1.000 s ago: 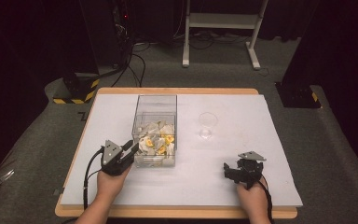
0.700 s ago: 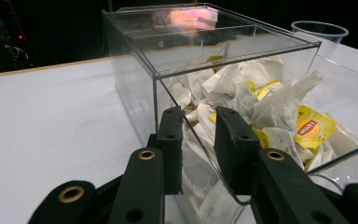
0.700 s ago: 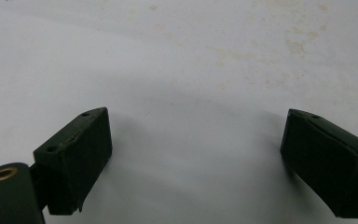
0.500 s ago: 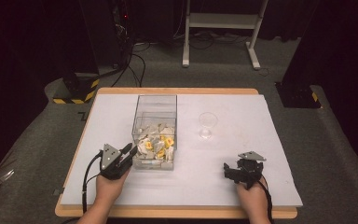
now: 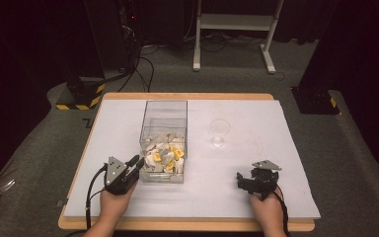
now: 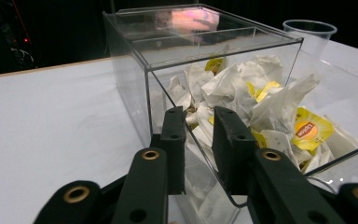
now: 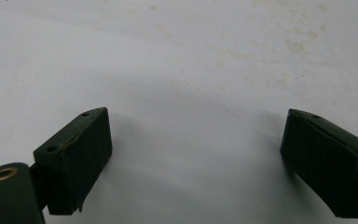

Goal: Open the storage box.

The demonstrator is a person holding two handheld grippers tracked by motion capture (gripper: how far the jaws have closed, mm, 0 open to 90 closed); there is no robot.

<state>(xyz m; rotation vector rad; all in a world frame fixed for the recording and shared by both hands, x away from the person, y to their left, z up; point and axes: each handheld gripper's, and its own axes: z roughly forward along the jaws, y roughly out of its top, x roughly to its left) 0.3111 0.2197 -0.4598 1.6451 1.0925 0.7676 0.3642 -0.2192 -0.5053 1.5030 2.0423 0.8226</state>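
A clear plastic box (image 5: 148, 123) stands on the white table (image 5: 256, 148), holding several white and yellow tea bag packets (image 5: 166, 156). My left gripper (image 5: 139, 161) is at the box's near left corner. In the left gripper view, my left gripper (image 6: 200, 116) has its jaws shut on the thin clear wall of the box (image 6: 130, 74), with the tea bag packets (image 6: 261, 93) just behind. My right gripper (image 5: 239, 180) rests low at the front right. In its own view, my right gripper (image 7: 196, 116) stands open over bare table with nothing between the jaws.
An empty clear plastic cup (image 5: 219, 131) stands right of the box, also seen as the cup (image 6: 310, 30) behind it. Dark floor, a black stand (image 5: 81, 94) and a white frame (image 5: 232, 29) lie beyond the table's far edge.
My left gripper has drawn slightly toward the table's front edge, and the box's near end has come with it. The right gripper has stayed still.
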